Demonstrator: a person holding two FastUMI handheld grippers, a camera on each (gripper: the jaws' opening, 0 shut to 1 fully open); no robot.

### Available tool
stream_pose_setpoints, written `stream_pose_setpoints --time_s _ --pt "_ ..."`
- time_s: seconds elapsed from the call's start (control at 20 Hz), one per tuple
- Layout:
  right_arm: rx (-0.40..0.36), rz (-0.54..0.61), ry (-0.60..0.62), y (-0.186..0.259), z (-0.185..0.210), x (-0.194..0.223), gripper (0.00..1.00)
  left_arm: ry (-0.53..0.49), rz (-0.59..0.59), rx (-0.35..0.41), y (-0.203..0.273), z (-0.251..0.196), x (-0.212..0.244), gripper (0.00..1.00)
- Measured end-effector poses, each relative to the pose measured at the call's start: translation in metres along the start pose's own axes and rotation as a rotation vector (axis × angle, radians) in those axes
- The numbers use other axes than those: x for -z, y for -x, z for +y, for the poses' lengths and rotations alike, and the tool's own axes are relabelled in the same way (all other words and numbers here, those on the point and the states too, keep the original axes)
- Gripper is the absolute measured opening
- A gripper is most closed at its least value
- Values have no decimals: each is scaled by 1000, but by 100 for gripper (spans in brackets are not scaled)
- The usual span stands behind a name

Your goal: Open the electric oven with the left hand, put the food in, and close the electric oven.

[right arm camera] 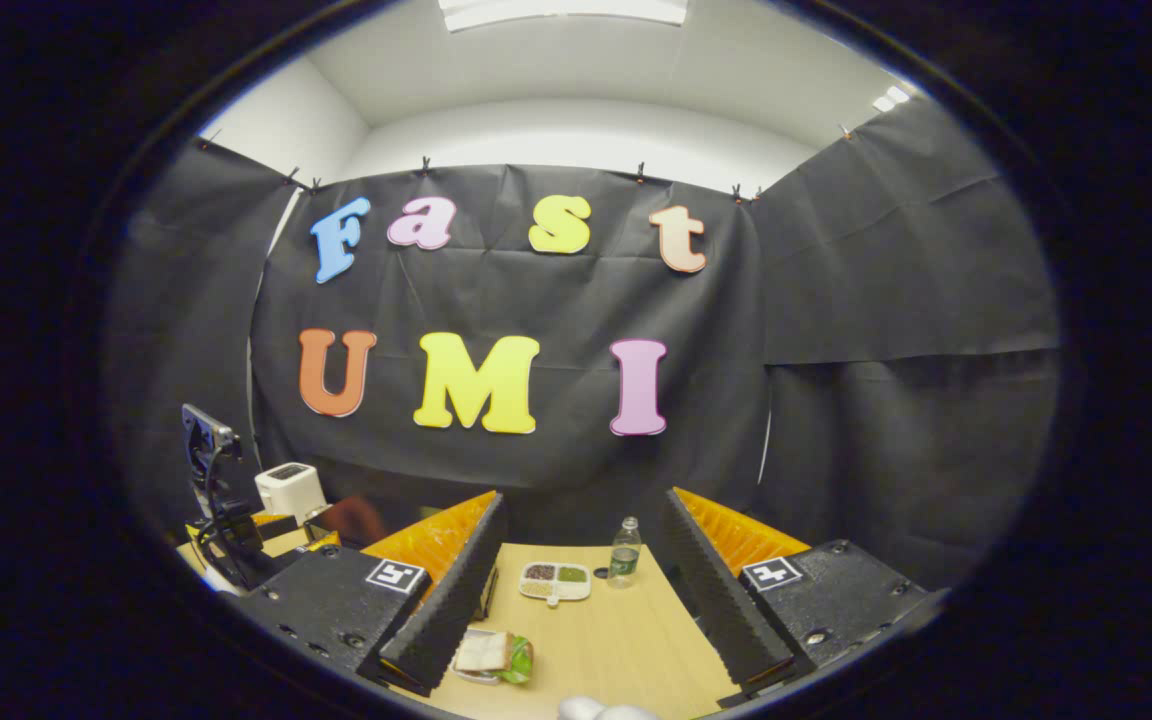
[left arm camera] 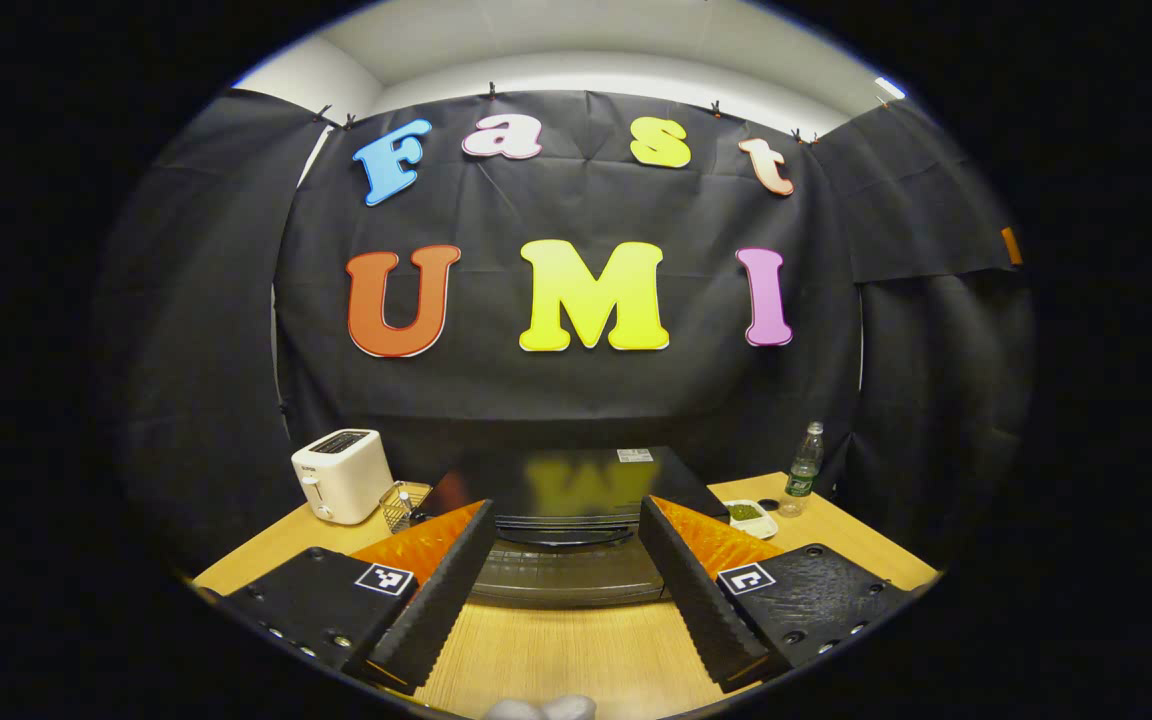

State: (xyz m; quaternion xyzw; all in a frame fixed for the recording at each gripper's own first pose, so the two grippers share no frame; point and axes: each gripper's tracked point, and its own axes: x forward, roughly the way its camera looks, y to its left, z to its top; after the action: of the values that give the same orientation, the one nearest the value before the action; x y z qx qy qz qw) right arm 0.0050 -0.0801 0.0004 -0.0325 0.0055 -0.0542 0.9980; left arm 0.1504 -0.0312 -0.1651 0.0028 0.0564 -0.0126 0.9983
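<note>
Black and glossy, the electric oven (left arm camera: pixel 576 500) sits straight ahead of my left gripper (left arm camera: pixel 566 590) in the left gripper view, on the pale wooden table (left arm camera: pixel 576 650). Its door is closed. A curved handle (left arm camera: pixel 564 538) runs crosswise along the top of the door, its long axis left to right, level with the gap between my fingers. The left gripper's fingers are spread wide with nothing between them, the handle lying just beyond their tips.

In the right gripper view, my right gripper (right arm camera: pixel 576 600) is likewise spread and empty. The food, a sandwich on a small plate (right arm camera: pixel 492 655), lies low and left of centre, close by its left finger. Farther off on the table are a divided tray (right arm camera: pixel 555 581) and a green-labelled bottle (right arm camera: pixel 624 552).

A white toaster (left arm camera: pixel 341 473) stands left of the oven, with a small wire basket (left arm camera: pixel 403 503) beside it.

My judgement: the task has not begun. The left gripper is the nearer one to the oven, and the coming move turns on that crosswise handle, so I would advance straight forward and close across it before pulling down.
</note>
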Motion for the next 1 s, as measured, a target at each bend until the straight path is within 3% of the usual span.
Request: stream_pose_setpoints --time_s 0.35,0.4,0.45,0.5,1.0 --pt "36 40 9 -20 -11 9 96 -14 104 -25 -76 5 52 95" --pt "40 41 14 -22 -13 11 96 -15 109 -27 -83 5 59 87" --pt "43 43 16 -24 -14 11 96 -21 122 -29 -89 5 65 95" --pt "47 47 17 -25 -15 11 96 -25 141 -36 -94 7 72 95" --pt "50 65 9 -30 -18 23 96 -23 155 -33 -87 7 83 99"
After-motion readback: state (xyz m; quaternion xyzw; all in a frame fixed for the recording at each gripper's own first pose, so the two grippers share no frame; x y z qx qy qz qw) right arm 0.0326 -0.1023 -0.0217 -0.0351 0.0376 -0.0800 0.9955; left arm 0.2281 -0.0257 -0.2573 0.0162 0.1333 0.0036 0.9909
